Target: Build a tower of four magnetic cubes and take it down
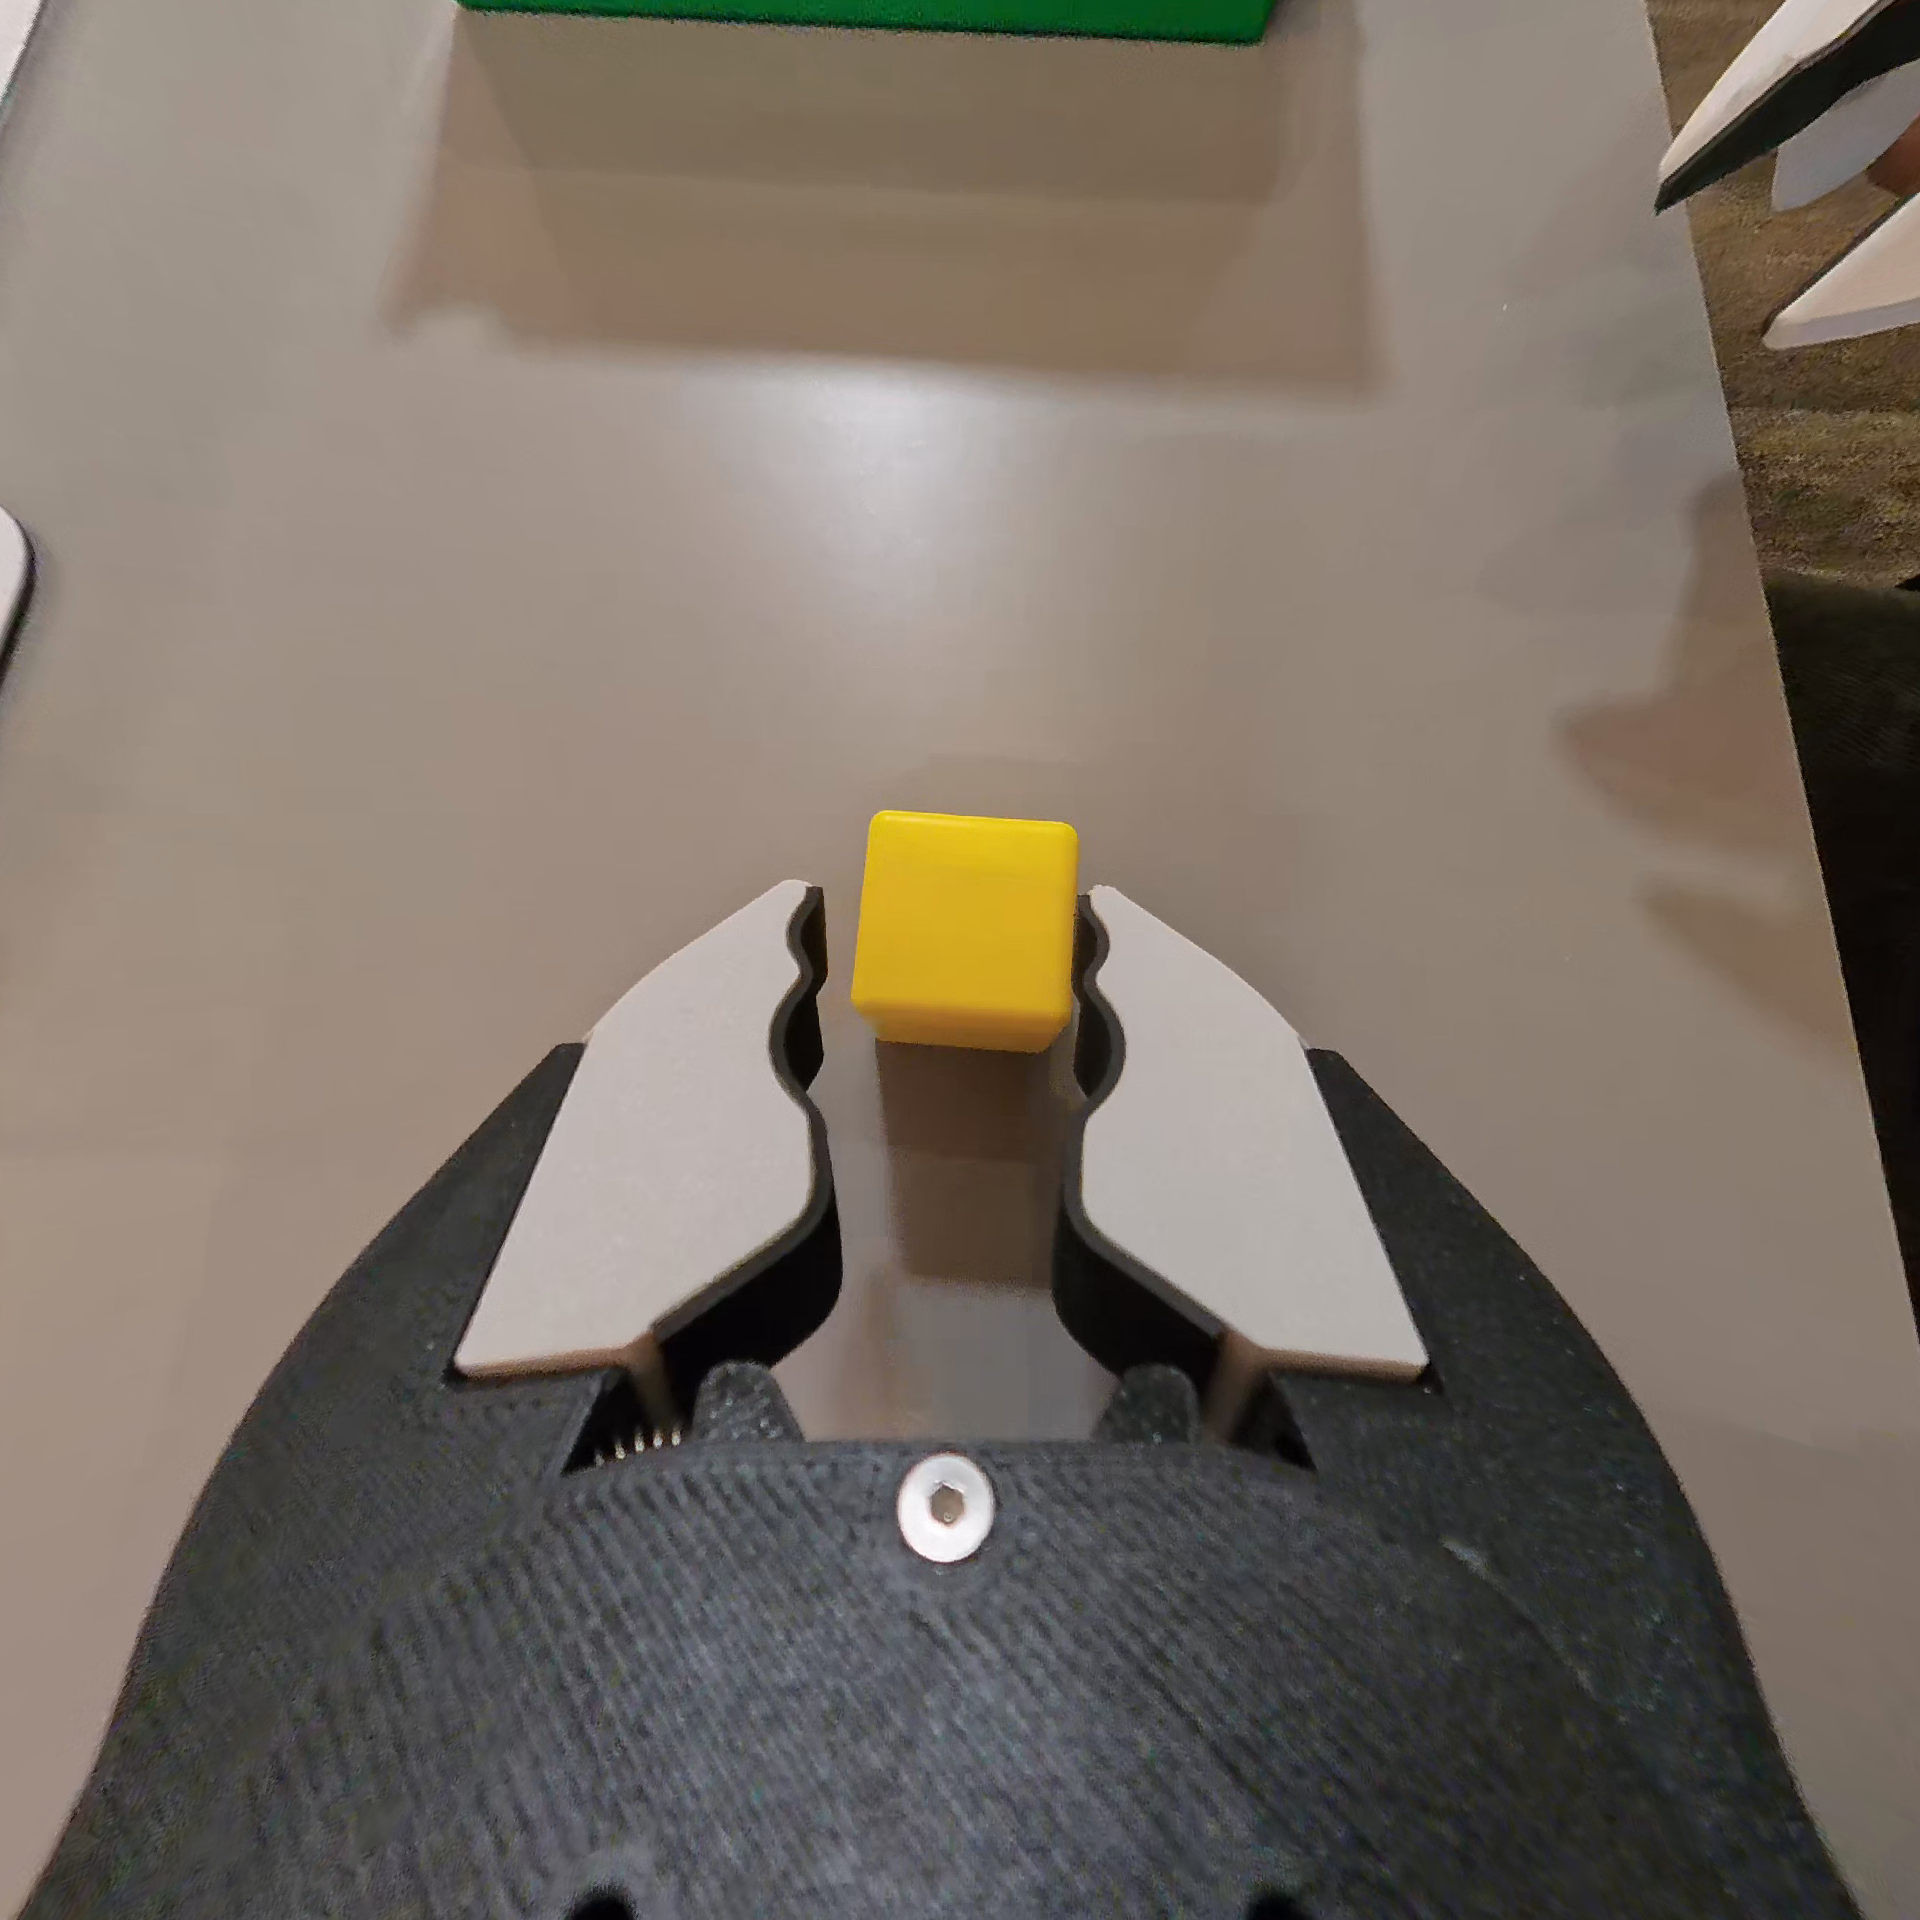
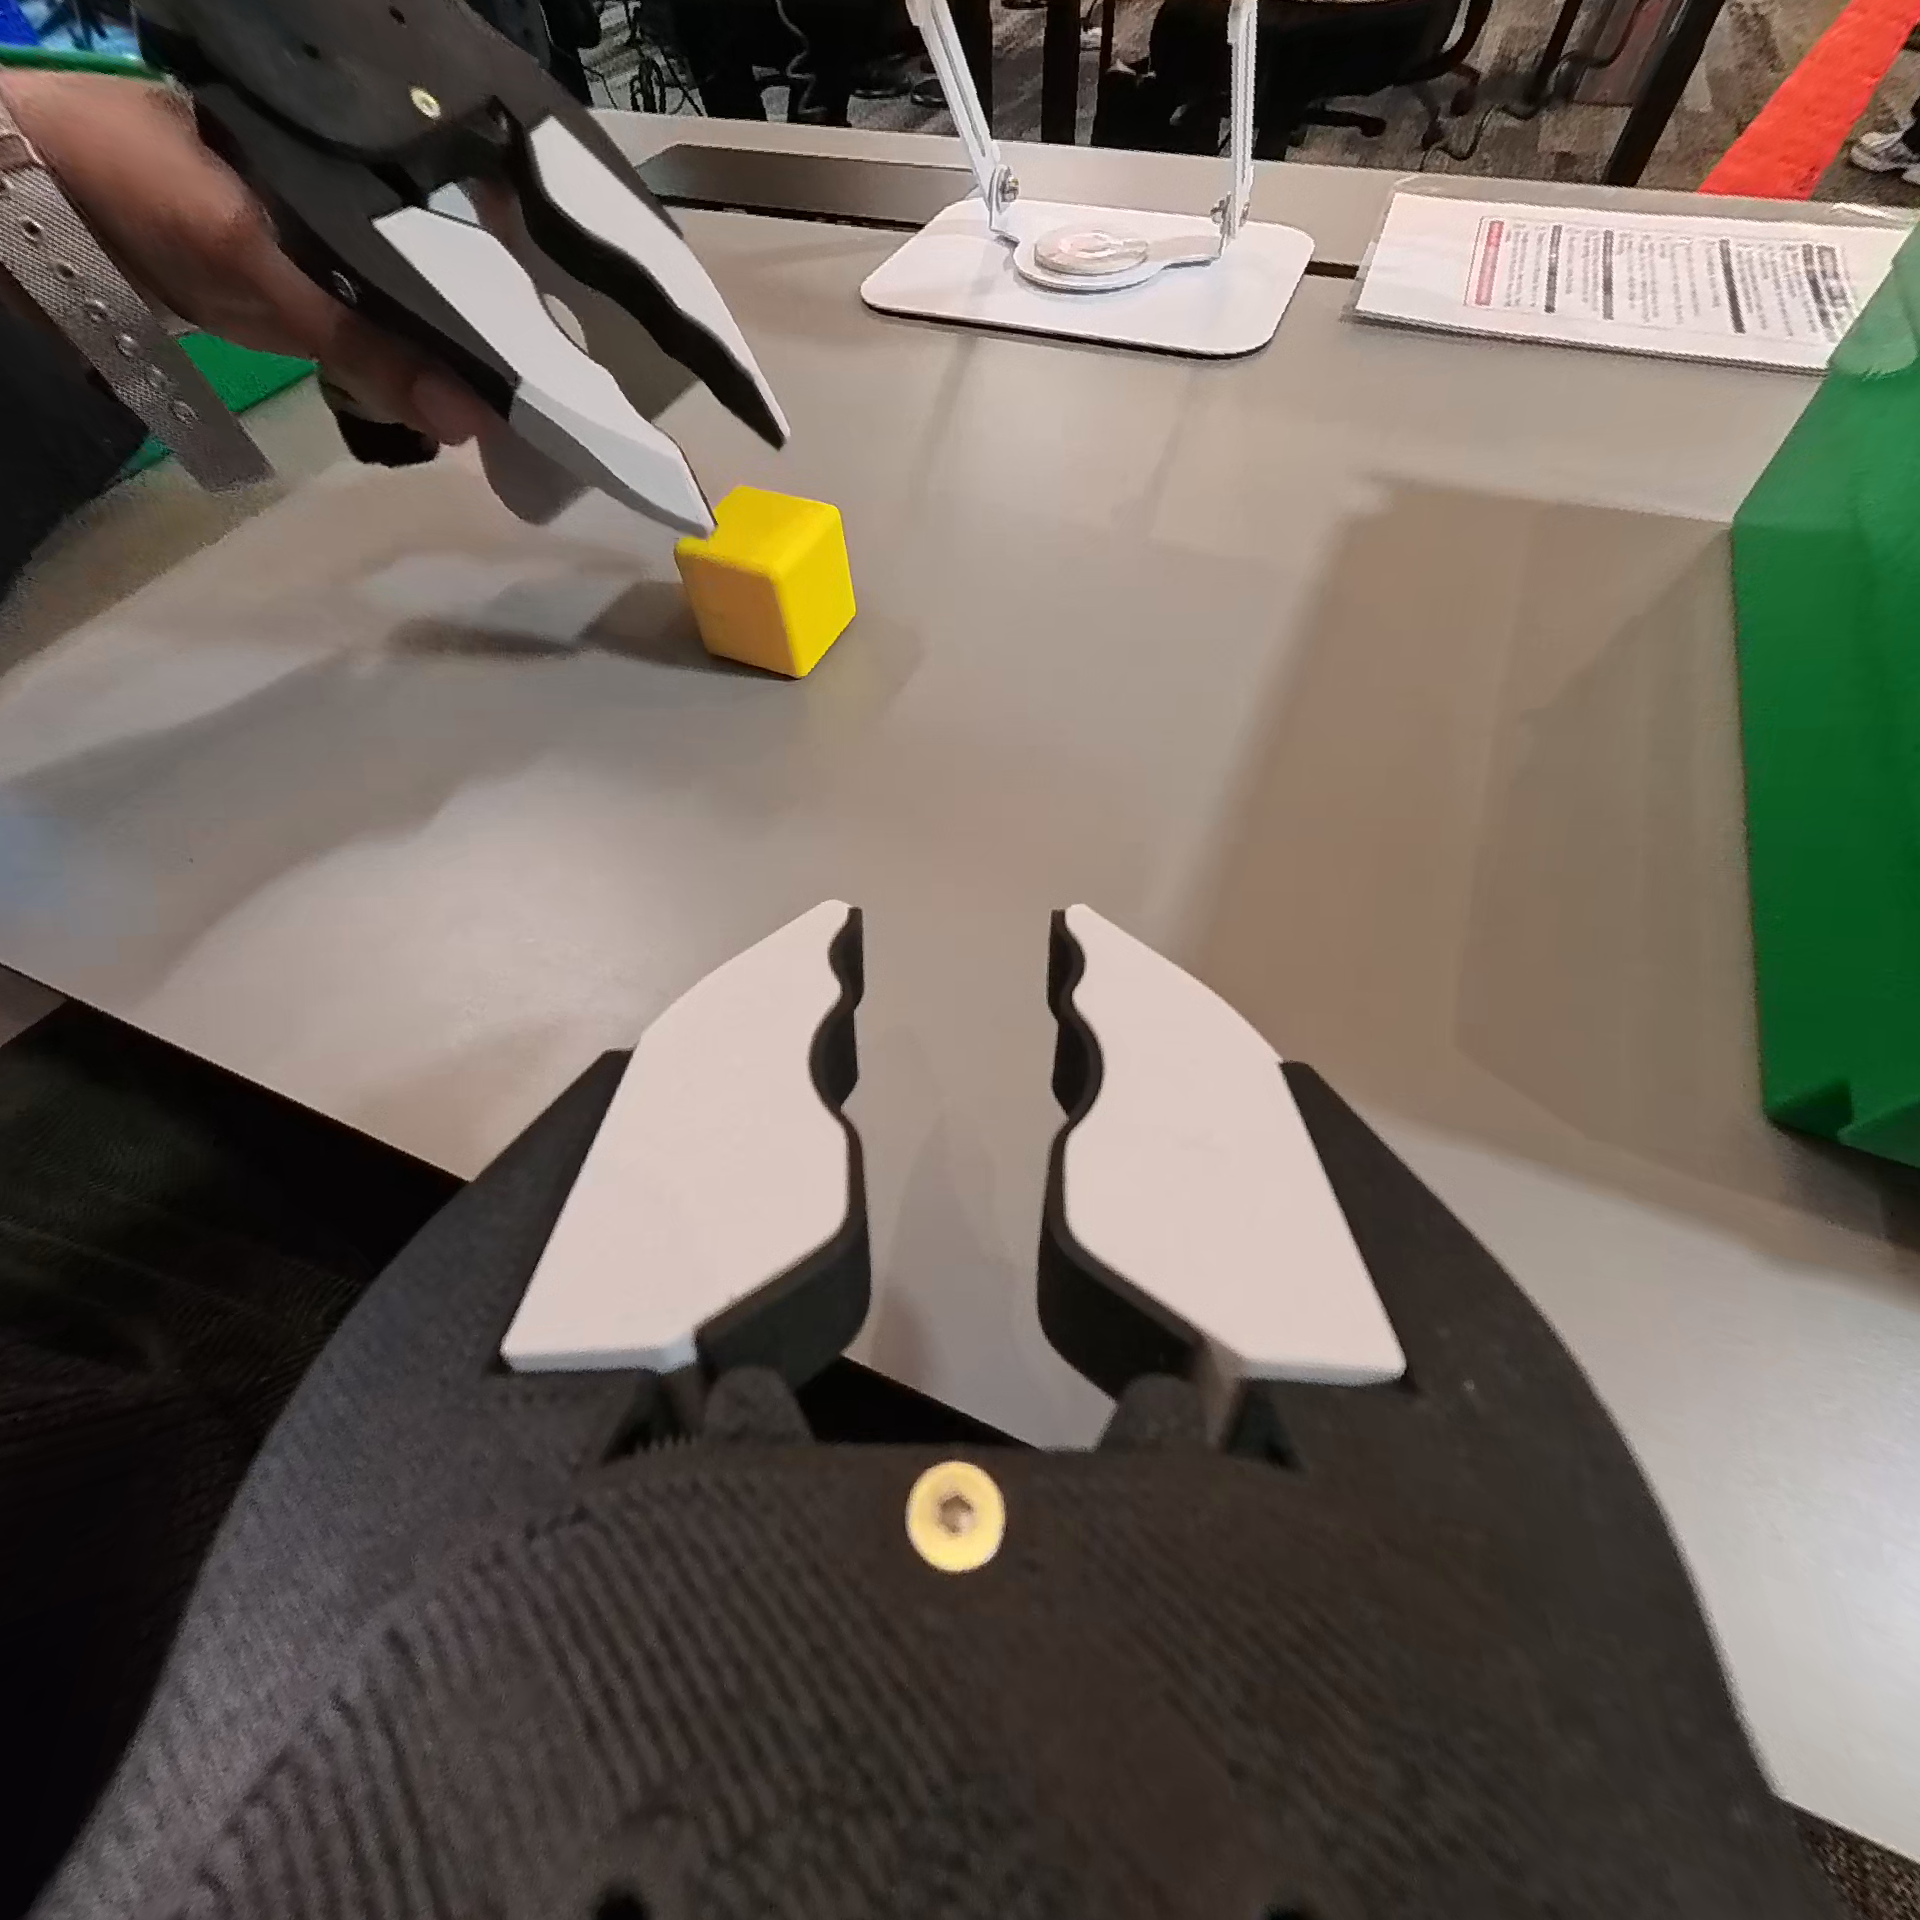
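Note:
A yellow cube (image 1: 961, 930) rests on the grey table (image 1: 623, 623). My left gripper (image 1: 953, 904) is open, and its two tips stand on either side of the cube with a small gap on each side. In the right wrist view the left gripper (image 2: 736, 478) comes down on the cube (image 2: 769, 582) from the upper left, with one tip at the cube's top corner. My right gripper (image 2: 956, 914) is open and empty. It hovers over the table's near edge, well apart from the cube. It also shows at the top right of the left wrist view (image 1: 1714, 270).
A green box (image 2: 1829, 727) stands at the right, and its edge shows ahead in the left wrist view (image 1: 862, 16). A white stand base (image 2: 1091, 281) and a printed sheet (image 2: 1621, 281) lie at the back. The table edge (image 1: 1745, 520) runs along the right, with carpet beyond it. There is about 20 centimeters between the tips of the two grippers.

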A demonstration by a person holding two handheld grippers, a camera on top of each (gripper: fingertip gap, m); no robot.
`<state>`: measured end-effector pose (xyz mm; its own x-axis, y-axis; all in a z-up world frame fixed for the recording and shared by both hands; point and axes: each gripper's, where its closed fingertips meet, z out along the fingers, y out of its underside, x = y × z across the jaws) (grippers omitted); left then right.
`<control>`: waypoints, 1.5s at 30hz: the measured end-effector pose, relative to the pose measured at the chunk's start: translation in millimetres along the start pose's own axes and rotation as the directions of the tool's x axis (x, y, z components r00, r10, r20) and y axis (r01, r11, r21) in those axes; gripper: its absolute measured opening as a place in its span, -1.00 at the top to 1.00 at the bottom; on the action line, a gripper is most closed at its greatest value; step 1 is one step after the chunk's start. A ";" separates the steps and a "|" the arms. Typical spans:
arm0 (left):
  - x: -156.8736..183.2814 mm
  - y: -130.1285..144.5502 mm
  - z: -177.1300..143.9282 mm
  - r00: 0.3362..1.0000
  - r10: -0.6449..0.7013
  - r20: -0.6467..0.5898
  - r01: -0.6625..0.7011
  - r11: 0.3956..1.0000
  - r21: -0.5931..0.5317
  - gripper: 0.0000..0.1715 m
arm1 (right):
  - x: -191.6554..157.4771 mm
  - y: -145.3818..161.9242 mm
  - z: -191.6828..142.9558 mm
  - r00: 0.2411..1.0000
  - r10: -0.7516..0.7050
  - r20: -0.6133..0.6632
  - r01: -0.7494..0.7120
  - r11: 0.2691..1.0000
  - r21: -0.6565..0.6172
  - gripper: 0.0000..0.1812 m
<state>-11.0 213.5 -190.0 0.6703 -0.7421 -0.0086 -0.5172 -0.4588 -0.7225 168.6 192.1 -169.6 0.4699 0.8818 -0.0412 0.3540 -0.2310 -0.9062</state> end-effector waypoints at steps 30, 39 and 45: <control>-32.8 91.8 -349.4 0.304 -0.575 0.759 0.398 0.801 0.448 0.49 | -108.7 -39.4 84.4 0.903 -0.161 0.398 0.164 0.986 0.029 0.62; 47.2 269.4 -389.6 0.114 -0.532 0.839 0.764 0.587 0.269 0.33 | -166.9 -47.8 109.7 0.805 -0.234 0.546 0.244 0.968 0.055 0.63; 64.1 317.1 -361.5 0.044 -0.613 0.789 0.863 0.422 0.279 0.34 | -184.4 -48.3 115.9 0.771 -0.260 0.582 0.274 0.960 0.065 0.63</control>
<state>-324.4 -156.3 -169.9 0.7665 0.6339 -0.1027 0.5088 -0.6970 -0.5053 -28.9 88.3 -167.0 -0.1999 0.9789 -0.0412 0.4160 0.0467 -0.9082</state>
